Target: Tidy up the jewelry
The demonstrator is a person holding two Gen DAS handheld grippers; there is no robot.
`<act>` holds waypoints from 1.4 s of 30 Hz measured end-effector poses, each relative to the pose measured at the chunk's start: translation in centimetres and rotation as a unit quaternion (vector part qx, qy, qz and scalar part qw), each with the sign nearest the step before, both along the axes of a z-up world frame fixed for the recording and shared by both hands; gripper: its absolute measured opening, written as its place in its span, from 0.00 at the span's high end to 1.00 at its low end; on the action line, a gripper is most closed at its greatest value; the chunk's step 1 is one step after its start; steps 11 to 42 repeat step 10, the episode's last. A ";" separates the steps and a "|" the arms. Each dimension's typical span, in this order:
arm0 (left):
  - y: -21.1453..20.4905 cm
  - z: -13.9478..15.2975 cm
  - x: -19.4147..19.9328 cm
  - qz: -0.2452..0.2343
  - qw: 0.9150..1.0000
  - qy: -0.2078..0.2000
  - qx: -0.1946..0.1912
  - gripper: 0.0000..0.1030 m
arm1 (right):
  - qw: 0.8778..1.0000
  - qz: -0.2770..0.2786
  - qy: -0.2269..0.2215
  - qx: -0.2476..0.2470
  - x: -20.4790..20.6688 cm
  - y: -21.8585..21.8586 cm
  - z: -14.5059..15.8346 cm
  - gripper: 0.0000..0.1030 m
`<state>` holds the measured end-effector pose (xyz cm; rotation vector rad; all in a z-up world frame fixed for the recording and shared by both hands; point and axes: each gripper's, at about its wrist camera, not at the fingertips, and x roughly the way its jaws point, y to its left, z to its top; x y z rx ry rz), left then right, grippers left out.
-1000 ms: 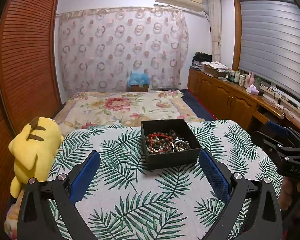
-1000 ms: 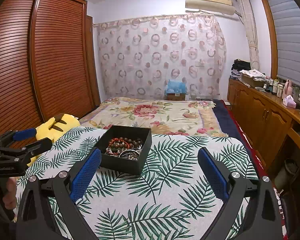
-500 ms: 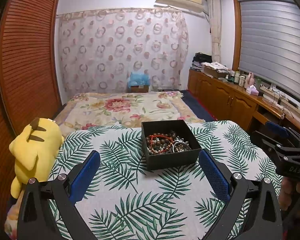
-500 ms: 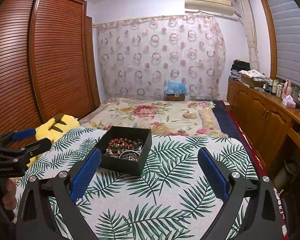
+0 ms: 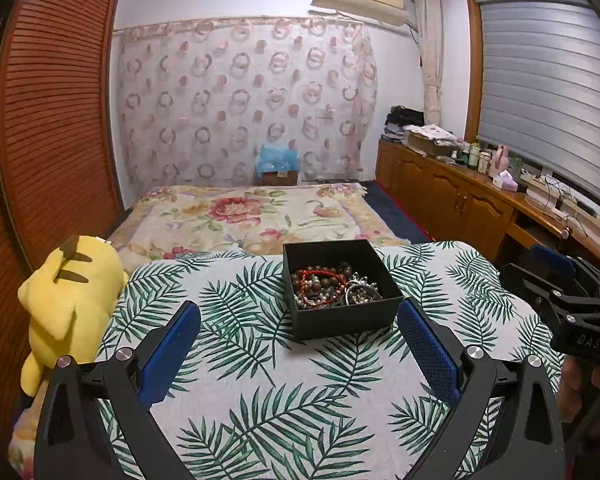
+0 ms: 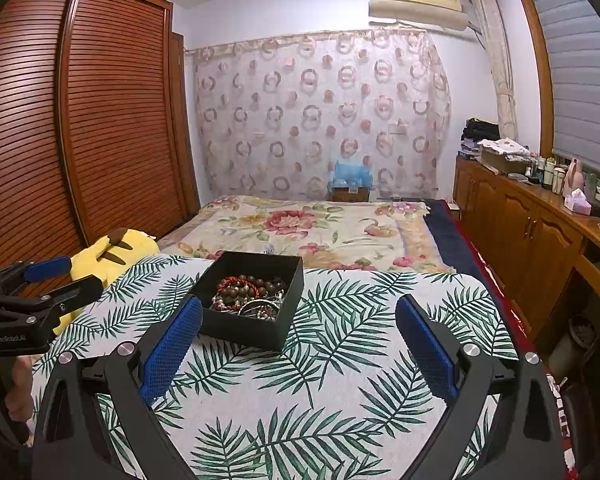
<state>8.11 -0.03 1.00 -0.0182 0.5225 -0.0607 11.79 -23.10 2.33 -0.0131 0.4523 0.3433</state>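
Observation:
An open black box [image 5: 342, 322] sits on the palm-leaf cloth table, also in the right wrist view [image 6: 242, 328]. It holds a tangle of jewelry [image 5: 332, 284]: brown bead bracelets, a red cord and silver pieces, seen too in the right wrist view [image 6: 250, 294]. My left gripper [image 5: 300, 338] is open and empty, just short of the box. My right gripper [image 6: 298, 334] is open and empty, with the box by its left finger. Each gripper shows at the edge of the other's view: the right one [image 5: 568, 280], the left one [image 6: 48, 276].
A yellow plush toy [image 5: 66, 300] lies at the table's left edge. A floral bed [image 5: 252, 216] is beyond the table. A wooden wardrobe [image 6: 80, 140] stands left, and a cluttered cabinet counter [image 5: 480, 176] runs along the right.

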 end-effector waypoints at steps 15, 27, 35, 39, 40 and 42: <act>0.0 0.0 0.0 0.000 1.000 -0.001 0.000 0.08 | 1.000 0.000 0.000 0.001 0.0 -0.1 0.0 0.05; 0.0 0.0 0.0 0.000 1.000 -0.001 0.000 0.08 | 1.000 0.000 0.000 0.001 0.0 -0.1 0.0 0.05; 0.0 0.0 0.0 0.000 1.000 -0.001 0.000 0.08 | 1.000 0.000 0.000 0.001 0.0 -0.1 0.0 0.05; 0.0 0.0 0.0 0.000 1.000 -0.001 0.000 0.08 | 1.000 0.000 0.000 0.001 0.0 -0.1 0.0 0.05; 0.0 0.0 0.0 0.000 1.000 -0.001 0.000 0.08 | 1.000 0.000 0.000 0.001 0.0 -0.1 0.0 0.05; 0.0 0.0 0.0 0.000 1.000 -0.001 0.000 0.08 | 1.000 0.000 0.000 0.001 0.0 -0.1 0.0 0.05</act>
